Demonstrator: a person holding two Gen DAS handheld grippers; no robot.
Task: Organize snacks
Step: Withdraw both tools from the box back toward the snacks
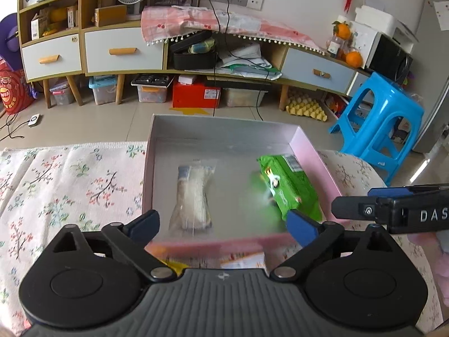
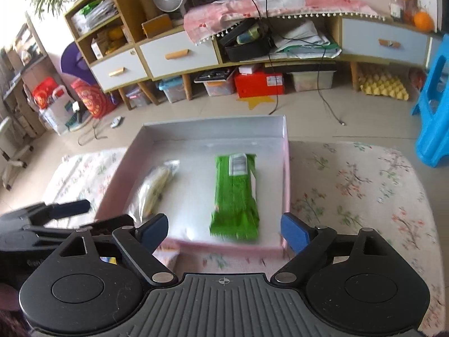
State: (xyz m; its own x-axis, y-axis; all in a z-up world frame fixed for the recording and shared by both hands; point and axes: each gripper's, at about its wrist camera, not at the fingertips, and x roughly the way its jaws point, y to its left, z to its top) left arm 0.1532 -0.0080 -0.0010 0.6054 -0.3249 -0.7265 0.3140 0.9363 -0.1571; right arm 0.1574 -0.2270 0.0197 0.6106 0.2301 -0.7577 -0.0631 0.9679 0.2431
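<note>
Presently: left gripper (image 1: 223, 223) wide apart, holding nothing | right gripper (image 2: 224, 231) wide apart, holding nothing | pale snack pack (image 1: 193, 199) and green snack pack (image 2: 235, 196) lie apart inside pink box (image 2: 286, 174).

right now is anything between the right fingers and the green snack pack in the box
Nothing visible is. The right gripper is open above the near pink wall of the box, and the green snack pack lies flat just beyond it, uncovered. The clear pack lies apart, to its left.
</note>
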